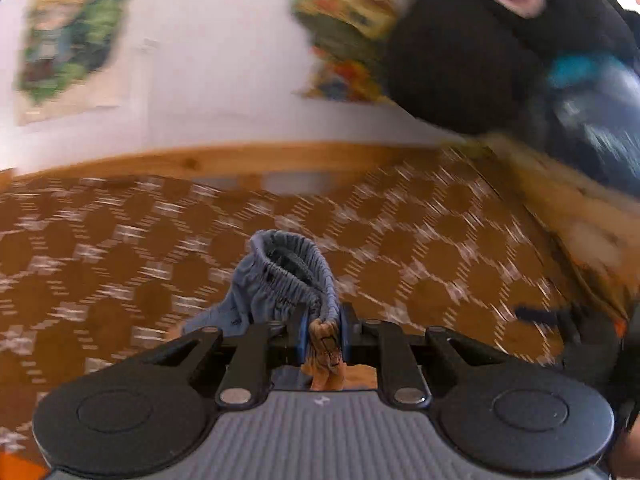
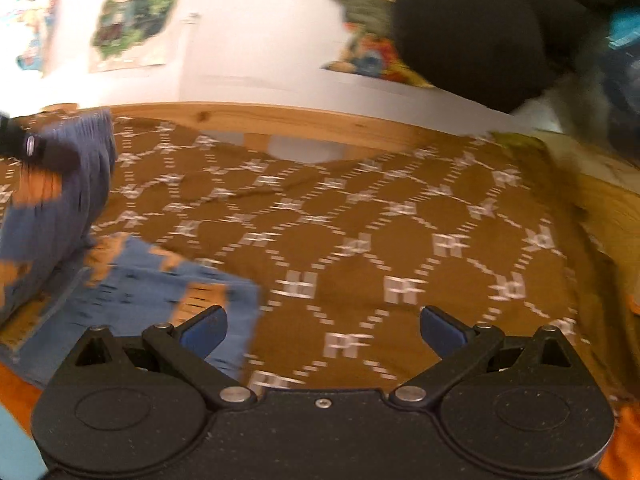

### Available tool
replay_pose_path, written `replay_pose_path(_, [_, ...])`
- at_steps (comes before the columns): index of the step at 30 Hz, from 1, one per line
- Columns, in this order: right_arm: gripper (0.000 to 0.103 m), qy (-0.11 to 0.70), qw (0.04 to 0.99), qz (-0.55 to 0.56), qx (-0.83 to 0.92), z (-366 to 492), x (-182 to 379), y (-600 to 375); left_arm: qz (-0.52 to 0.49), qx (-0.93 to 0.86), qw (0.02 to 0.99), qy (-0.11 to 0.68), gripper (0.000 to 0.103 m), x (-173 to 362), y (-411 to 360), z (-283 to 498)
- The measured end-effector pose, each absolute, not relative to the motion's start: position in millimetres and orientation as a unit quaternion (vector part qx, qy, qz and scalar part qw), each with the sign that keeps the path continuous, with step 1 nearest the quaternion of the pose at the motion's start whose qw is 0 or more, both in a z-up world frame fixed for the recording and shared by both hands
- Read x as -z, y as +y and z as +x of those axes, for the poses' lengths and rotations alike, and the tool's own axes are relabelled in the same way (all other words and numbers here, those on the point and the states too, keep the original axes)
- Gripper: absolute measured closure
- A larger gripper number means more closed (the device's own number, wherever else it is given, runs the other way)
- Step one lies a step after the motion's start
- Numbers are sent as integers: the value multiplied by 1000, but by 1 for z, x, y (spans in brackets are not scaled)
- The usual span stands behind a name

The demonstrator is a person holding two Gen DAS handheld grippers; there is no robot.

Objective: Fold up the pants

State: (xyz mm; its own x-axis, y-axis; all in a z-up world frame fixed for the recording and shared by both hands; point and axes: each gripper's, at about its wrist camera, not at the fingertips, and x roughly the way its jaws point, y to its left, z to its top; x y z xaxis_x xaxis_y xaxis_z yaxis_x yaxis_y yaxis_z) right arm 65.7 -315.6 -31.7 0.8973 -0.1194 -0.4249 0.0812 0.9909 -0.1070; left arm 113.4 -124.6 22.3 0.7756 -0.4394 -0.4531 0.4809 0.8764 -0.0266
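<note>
The pants (image 1: pixel 280 284) are small, blue-grey with an elastic waistband and tan figures printed on them. My left gripper (image 1: pixel 322 332) is shut on the bunched waistband and holds it above the brown patterned bedspread (image 1: pixel 420 248). In the right wrist view the pants (image 2: pixel 132 284) hang from the left gripper (image 2: pixel 28 148) at the far left and trail down onto the bedspread (image 2: pixel 360 220). My right gripper (image 2: pixel 322 328) is open and empty, its left finger (image 2: pixel 204 328) over the edge of a pant leg.
A wooden bed frame (image 2: pixel 260 120) runs along the far side against a white wall with posters (image 2: pixel 132 12). A dark round shape (image 2: pixel 472 32) looms at the upper right. The wooden side rail (image 2: pixel 608 204) is on the right.
</note>
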Motion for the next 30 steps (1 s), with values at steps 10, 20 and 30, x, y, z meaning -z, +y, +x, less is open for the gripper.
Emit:
replay_pose_path(10, [1, 252, 964, -31, 81, 60, 44, -352, 43, 293, 897, 328, 47, 54, -170, 123])
replay_pose_path(20, [1, 259, 966, -25, -12, 83, 37, -299, 27, 144, 921, 360, 15, 39, -70, 116])
replay_pose_path(30, [1, 350, 932, -91, 13, 84, 62, -246, -40, 88, 888, 450, 10, 80, -27, 126])
